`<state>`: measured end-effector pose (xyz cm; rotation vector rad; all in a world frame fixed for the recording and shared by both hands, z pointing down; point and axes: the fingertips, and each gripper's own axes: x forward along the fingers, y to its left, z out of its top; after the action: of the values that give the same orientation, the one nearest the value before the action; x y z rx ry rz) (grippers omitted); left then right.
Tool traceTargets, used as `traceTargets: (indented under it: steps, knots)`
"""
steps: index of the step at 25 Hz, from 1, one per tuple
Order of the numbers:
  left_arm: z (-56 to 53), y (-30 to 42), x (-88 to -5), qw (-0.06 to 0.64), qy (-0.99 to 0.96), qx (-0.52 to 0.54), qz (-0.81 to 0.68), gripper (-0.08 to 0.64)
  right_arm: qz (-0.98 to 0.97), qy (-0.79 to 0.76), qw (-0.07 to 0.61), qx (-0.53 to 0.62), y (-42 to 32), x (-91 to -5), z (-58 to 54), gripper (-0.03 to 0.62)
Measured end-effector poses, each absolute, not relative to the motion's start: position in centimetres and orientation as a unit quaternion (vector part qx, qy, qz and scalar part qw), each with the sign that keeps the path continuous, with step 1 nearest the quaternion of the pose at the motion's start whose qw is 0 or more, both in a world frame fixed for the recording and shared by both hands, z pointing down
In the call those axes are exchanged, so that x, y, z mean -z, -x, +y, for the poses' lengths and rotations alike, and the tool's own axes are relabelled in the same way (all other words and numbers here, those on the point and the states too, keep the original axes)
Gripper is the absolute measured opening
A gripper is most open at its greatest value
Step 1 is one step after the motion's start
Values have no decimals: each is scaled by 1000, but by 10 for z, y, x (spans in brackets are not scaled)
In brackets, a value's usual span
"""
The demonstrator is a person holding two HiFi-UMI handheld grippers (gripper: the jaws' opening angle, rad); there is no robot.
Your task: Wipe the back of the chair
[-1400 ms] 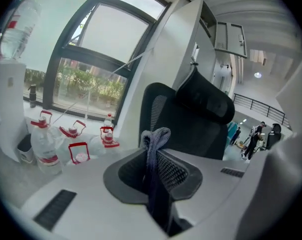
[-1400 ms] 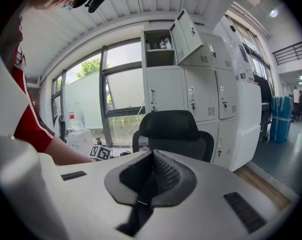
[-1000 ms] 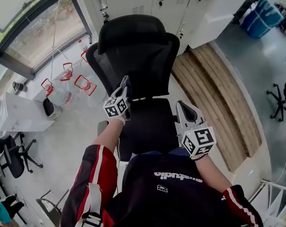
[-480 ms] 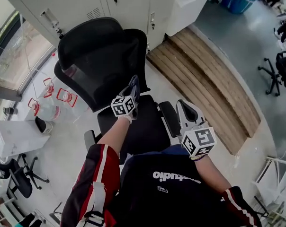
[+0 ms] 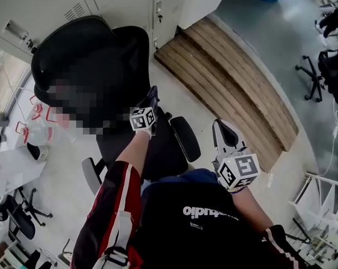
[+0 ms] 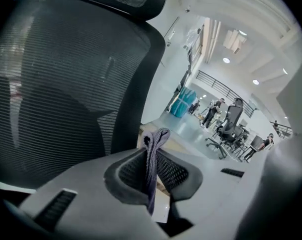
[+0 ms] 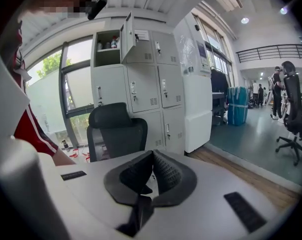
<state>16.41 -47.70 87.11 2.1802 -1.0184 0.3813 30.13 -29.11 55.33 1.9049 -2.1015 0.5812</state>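
Facing the chair (image 5: 130,43) at 11 o'clock.
Pinching a cloth (image 6: 154,146) in the left gripper (image 5: 152,95), right gripper (image 5: 225,136) pressed together, empty; may snag while wiping and slip free.

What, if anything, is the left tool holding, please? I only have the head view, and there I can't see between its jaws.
Observer: The left tool is shut on a thin grey cloth, folded upright between its jaws.
Operator: Thank you. Is the cloth on the chair back yet?
Observer: The mesh chair back fills the left gripper view just left of the cloth; contact I cannot confirm.
Operator: And the right tool?
Observer: The right tool is shut and empty, pointing toward the chair back from farther away.
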Motion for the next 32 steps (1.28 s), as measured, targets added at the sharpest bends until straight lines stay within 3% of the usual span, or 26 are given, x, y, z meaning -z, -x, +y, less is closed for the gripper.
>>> traceTargets:
  steps: [12,32]
  knots:
    - [-494,-81,-883,359,-802,-136,-457,57,-743,-624,142,-196,-264,-556,-311,12]
    - [-463,247,-873,334,-711,-131,-606,57,-811,-535,158,-177,-76,-556,-316,12]
